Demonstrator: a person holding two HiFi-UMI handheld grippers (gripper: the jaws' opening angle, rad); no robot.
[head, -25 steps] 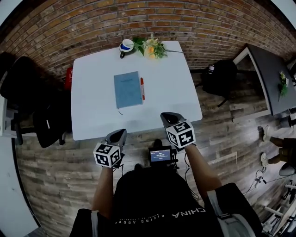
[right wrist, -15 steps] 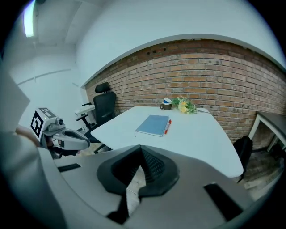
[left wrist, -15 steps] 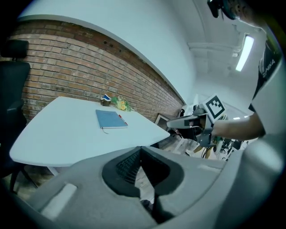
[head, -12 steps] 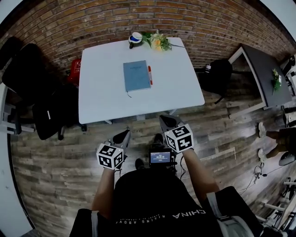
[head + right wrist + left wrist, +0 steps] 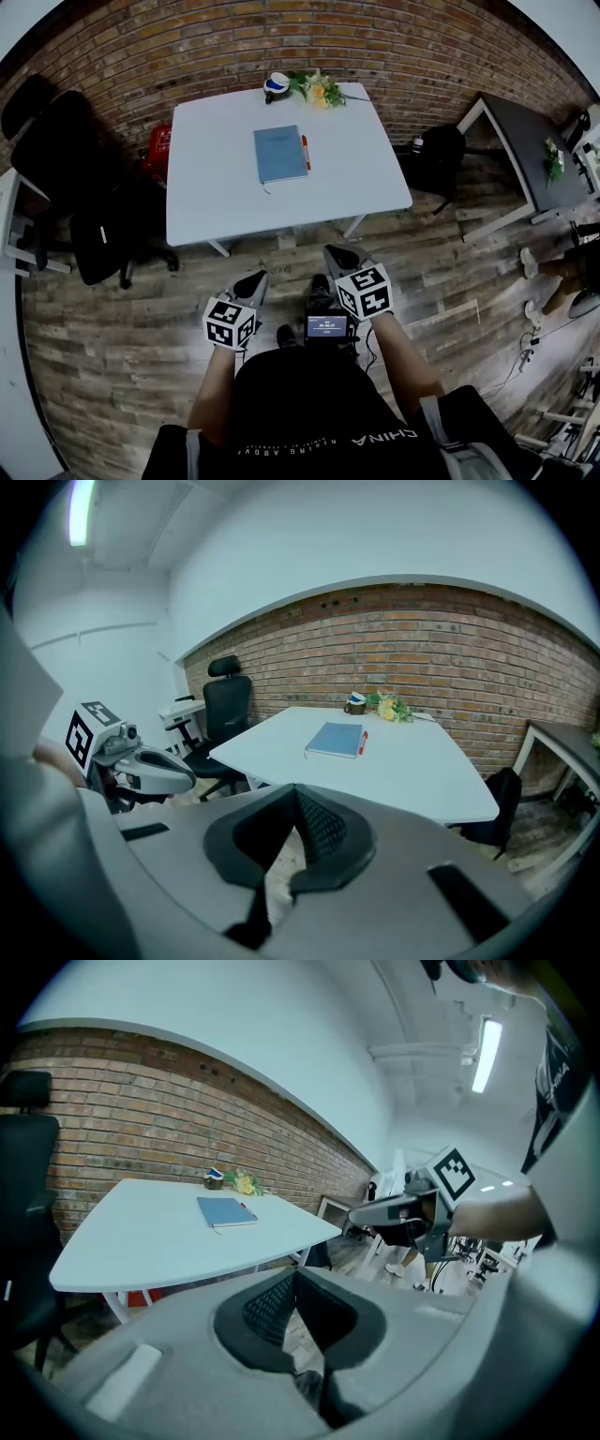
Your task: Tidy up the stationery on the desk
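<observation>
2 grippers are in my hands, and both have the fingers pressed together with nothing between them. The left gripper and the right gripper hang over the wooden floor, well apart from the white table.

Near the middle of the table lies the blue notebook, closed and flat. The red pen lies along its right edge, parallel to it; I cannot tell if they touch. Such an order fits 2 stages: the stationery is already put straight, or it waits for me to collect it. From this 1 moment I cannot decide which.

What can go wrong, in my judgement:
- If I touch the pen with closed fingers, I only push it. It is thin and probably round, so it may roll over the smooth top toward the table edge.
- The notebook is thin and flat, so the fingers may slide it instead of lifting it, and it then carries the pen away.
- From where I stand, I may misjudge the reach over the near table edge.
- At the far edge, close to the brick wall, stand 1 cup and some flowers. A long reach past the notebook could knock the cup over.
</observation>
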